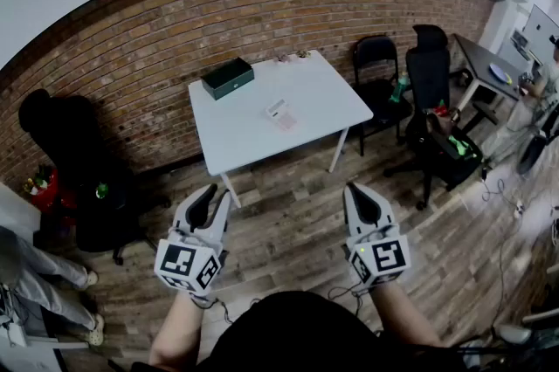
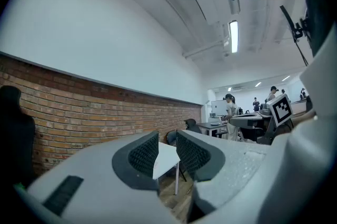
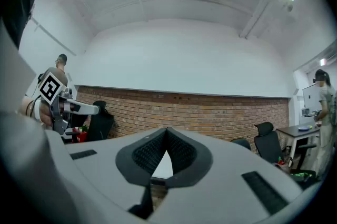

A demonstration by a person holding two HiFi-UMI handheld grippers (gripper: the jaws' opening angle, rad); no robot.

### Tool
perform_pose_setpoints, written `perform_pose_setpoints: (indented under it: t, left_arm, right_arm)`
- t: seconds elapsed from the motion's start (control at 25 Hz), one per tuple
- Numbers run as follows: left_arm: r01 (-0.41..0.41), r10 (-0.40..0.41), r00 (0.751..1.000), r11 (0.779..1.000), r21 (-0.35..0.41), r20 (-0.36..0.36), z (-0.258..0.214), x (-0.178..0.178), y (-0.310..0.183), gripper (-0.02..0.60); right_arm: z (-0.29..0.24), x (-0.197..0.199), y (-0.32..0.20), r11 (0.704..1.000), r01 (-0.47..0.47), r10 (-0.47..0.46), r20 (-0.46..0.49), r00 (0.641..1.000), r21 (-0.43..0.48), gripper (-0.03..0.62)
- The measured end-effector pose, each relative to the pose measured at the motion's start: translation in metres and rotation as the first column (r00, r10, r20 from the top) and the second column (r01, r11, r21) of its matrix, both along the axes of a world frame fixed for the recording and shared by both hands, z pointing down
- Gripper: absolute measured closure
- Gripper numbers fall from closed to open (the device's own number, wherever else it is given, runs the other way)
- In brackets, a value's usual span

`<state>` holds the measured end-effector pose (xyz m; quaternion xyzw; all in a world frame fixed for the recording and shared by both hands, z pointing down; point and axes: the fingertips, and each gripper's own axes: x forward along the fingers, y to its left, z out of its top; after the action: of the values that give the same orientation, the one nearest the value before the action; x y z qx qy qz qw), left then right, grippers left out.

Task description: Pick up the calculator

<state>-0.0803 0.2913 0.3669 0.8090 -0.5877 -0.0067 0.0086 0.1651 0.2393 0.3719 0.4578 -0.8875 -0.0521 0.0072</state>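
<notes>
Short of the table (image 1: pixel 253 148): left gripper (image 1: pixel 218 194), right gripper (image 1: pixel 354 189)
The calculator (image 1: pixel 278 109) is a tiny blur mid-table, in the head view only; gripper views show left jaws narrowly apart, right jaws pressed together, nothing gripped.

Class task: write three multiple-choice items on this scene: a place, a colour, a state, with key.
1. The calculator lies: A on the table; B on the floor; C on a chair.
2. The box on the table is: A red; B dark green; C yellow.
3. The right gripper has its fingers: A wide apart; B together, empty; C gripping the box.
Key: 1 A, it rests on the white top; 2 B, its lid shows green; 3 B, the pads meet with nothing between.
</notes>
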Motion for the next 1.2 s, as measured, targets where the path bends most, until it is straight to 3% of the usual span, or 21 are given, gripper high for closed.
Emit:
perform_pose_setpoints:
  t: [0.24, 0.64, 0.72, 0.84, 1.2]
  left_arm:
    - [-0.004, 0.004, 1.0, 1.0, 0.001, -0.001, 0.003, -0.031, 0.012, 0.48]
    - [-0.045, 0.039, 0.994, 0.998, -0.053, -0.097, 0.041, -0.085, 0.032, 0.472]
    - [-0.054, 0.044, 0.992, 0.995, -0.082, -0.115, 0.058, -0.093, 0.034, 0.437]
    - [-0.063, 0.042, 0.988, 0.989, -0.134, -0.15, 0.084, -0.107, 0.043, 0.396]
    - [-0.026, -0.012, 0.983, 0.979, -0.202, -0.183, 0.119, -0.13, 0.032, 0.393]
  right_arm:
    - [0.007, -0.025, 0.013, 1.0, -0.017, 0.017, -0.007, 1.0, -0.024, 0.591]
    - [0.018, -0.05, 0.034, 0.991, -0.116, 0.116, 0.005, 0.993, -0.064, 0.586]
    - [0.026, -0.053, 0.037, 0.987, -0.134, 0.133, -0.021, 0.991, -0.084, 0.53]
    - [0.041, -0.062, 0.04, 0.981, -0.151, 0.147, -0.042, 0.988, -0.122, 0.496]
    - [0.07, -0.091, 0.008, 0.979, -0.097, 0.096, -0.017, 0.995, -0.182, 0.491]
